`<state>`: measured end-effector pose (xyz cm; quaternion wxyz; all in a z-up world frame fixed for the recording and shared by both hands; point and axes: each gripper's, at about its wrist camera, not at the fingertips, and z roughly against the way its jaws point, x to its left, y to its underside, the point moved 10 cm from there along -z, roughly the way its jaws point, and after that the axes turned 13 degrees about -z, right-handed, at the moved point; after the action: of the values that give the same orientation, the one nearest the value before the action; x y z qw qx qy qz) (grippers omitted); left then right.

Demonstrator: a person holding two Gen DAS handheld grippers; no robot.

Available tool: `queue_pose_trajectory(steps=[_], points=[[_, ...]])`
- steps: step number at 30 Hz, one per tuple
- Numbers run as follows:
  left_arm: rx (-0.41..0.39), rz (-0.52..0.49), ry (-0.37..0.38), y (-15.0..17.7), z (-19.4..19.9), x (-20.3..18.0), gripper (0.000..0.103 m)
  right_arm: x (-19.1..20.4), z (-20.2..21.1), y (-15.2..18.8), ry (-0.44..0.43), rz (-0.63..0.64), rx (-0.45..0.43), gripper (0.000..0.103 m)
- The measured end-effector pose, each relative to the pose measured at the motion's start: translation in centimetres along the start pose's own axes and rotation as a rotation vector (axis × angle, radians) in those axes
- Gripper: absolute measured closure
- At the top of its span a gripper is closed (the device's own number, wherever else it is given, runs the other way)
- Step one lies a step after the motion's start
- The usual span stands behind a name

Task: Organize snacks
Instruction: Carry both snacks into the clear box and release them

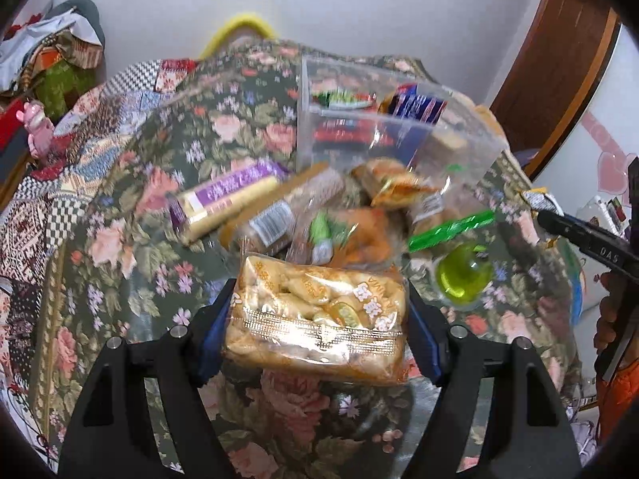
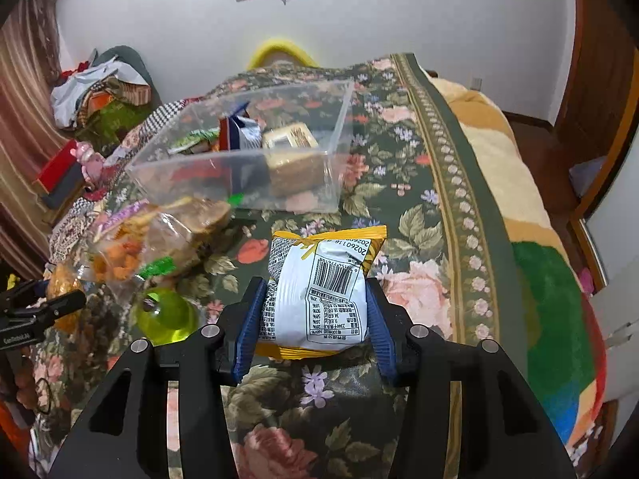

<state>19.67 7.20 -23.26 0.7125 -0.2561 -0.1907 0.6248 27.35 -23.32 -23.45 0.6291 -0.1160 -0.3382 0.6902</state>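
Observation:
My left gripper (image 1: 319, 319) is shut on a clear bag of golden pastries (image 1: 315, 319), held above the floral cloth. My right gripper (image 2: 315, 311) is shut on a white and yellow snack packet (image 2: 323, 299), barcode side up. A clear plastic box (image 1: 359, 131) stands beyond, holding several snacks; it also shows in the right wrist view (image 2: 247, 171). Loose snacks lie in front of it: a purple-labelled roll (image 1: 227, 199), a brown roll (image 1: 279, 215), a clear bag of orange snacks (image 1: 359, 231) and a green jelly cup (image 1: 463, 275). The right gripper's fingers (image 1: 579, 239) show at the left view's right edge.
The floral cloth (image 2: 399, 207) covers a bed, with a beige and multicoloured blanket (image 2: 519, 219) along its right side. Clothes are piled (image 2: 96, 92) at the back left. A pink toy (image 1: 38, 123) stands left. A wooden door frame (image 1: 559, 60) is at the right.

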Motion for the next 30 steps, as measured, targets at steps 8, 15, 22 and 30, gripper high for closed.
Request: queue_pose_trajectory(steps=[8,15,22,30], points=[[-0.077,-0.021,-0.017,-4.6,1.5,-0.3,0.027,1.1,1.4,-1.7,-0.023,0.014,-0.052,0.057],[-0.131,-0.036,-0.004,-9.1,1.6,-0.8,0.027,2.1,2.3,-4.2,-0.046,0.022,-0.106,0.057],[-0.16,-0.06,0.002,-13.5,0.5,-1.6,0.027,3.2,2.2,-6.9,-0.062,0.035,-0.153,0.057],[-0.159,-0.078,0.01,-17.0,-2.1,-2.0,0.027,4.3,1.6,-10.1,-0.075,0.054,-0.198,0.057]])
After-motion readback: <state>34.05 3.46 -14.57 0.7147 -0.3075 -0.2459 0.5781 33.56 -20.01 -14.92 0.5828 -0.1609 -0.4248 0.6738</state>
